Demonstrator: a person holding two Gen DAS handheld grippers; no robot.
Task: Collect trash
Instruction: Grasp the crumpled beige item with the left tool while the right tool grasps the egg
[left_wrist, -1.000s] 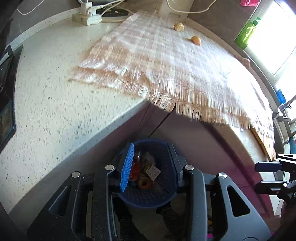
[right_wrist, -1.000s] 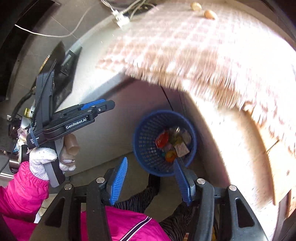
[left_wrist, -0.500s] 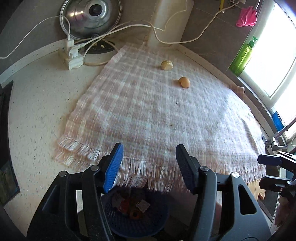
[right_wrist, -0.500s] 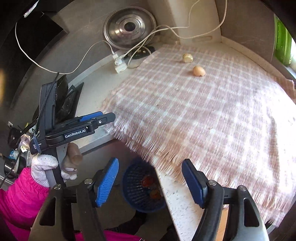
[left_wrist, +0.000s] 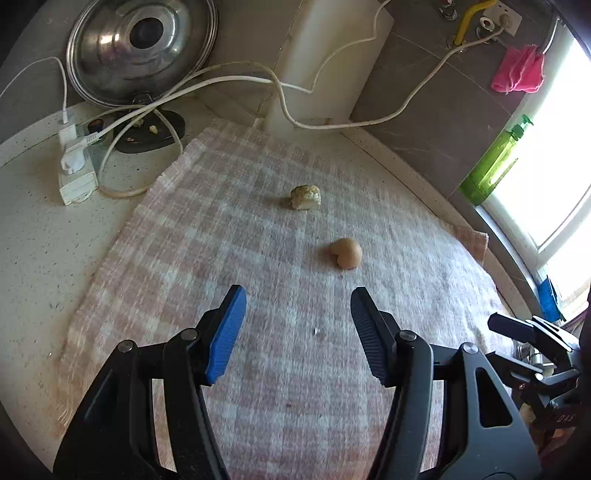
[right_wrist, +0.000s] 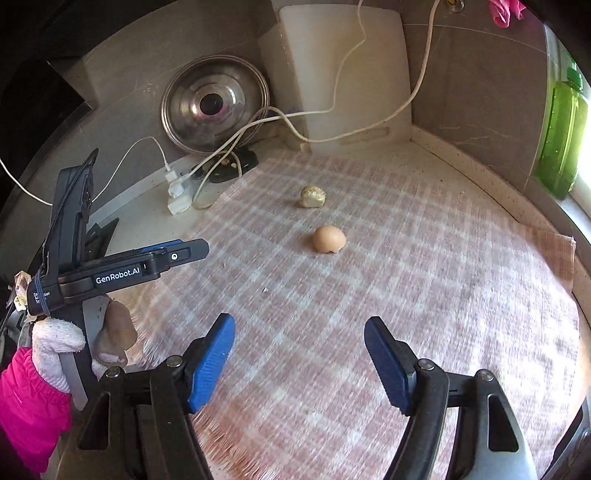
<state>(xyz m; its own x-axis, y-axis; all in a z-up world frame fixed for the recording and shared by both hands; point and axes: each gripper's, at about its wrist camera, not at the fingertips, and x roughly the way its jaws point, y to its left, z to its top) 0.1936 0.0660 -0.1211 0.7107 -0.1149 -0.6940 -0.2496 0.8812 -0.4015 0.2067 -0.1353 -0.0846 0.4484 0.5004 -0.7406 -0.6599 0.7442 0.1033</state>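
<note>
Now that both views have swung up off the blue basket (it filled the lower frame a second ago, no longer visible), I'm looking at the checked cloth (left_wrist: 258, 258) on the counter again. Left gripper (left_wrist: 295, 314) sits bottom centre of its view, jaws spread wide, nothing between them. Right gripper (right_wrist: 299, 354) same: jaws apart, empty, bottom of its view. Remaining trash is mid-frame: eggshell (left_wrist: 346, 252) nearest, with a crumpled pale scrap (left_wrist: 305, 197) beyond it, the two apart from each other, both lying on the cloth. Tiny white fleck (left_wrist: 316, 331) just ahead of the left jaws too. I read this as drop done, next pickup starting; eggshell looks like the closest target for either gripper. It'll likely crush easily, so gentle squeeze.
</note>
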